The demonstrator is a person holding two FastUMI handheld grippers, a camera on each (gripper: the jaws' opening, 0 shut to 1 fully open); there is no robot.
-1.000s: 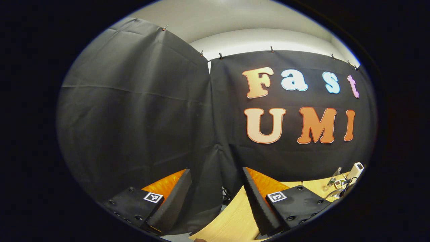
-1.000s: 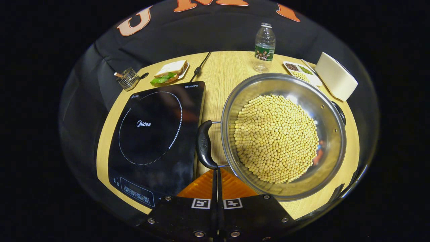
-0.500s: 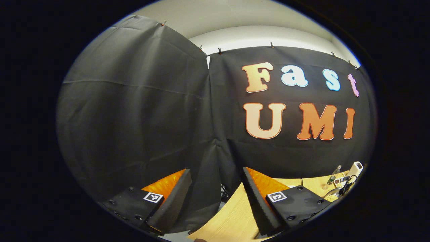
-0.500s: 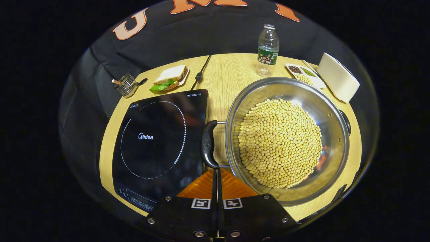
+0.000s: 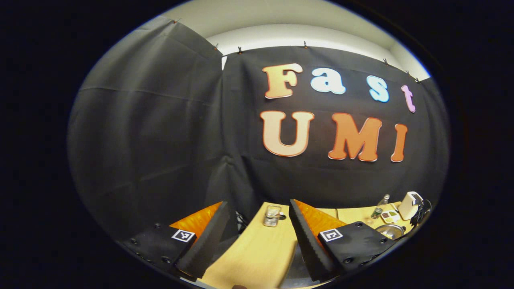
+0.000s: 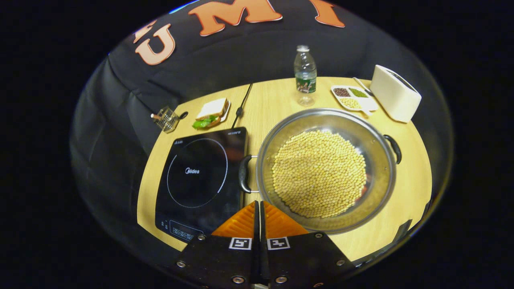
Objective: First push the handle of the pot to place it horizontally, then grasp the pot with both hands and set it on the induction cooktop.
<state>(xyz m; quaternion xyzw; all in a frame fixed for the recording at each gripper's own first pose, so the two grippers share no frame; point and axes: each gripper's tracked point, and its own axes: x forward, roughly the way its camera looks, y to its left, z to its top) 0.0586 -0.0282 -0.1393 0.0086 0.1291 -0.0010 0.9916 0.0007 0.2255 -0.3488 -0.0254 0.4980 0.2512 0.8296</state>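
Right tongs (image 6: 257, 208) pressed together, holding nothing, hanging above the bench (image 6: 277, 94) just short of the pot's near-left rim. Compared with a second ago they have pulled up and back: the pot (image 6: 379, 176) and cooktop (image 6: 200, 176) both read smaller, and the tips no longer sit against the left handle (image 6: 242, 174).

Pot full of pale beans (image 6: 319, 172) sits on the bench just right of the cooktop, not on it. Its two handles now lie left and right across the pot, the far one (image 6: 394, 147) at the opposite rim. Judging from that, the push step looks finished.

Left tongs (image 5: 257, 216) spread, empty, pointed mostly at the booth wall. Their view has swung rightward since a second ago: a small wire basket (image 5: 272, 215) and the pot (image 5: 388, 230), far right, have come in.

Likely next: each tongs to its own handle, then a level lift leftward. Loose beans could spill if the pot tilts.
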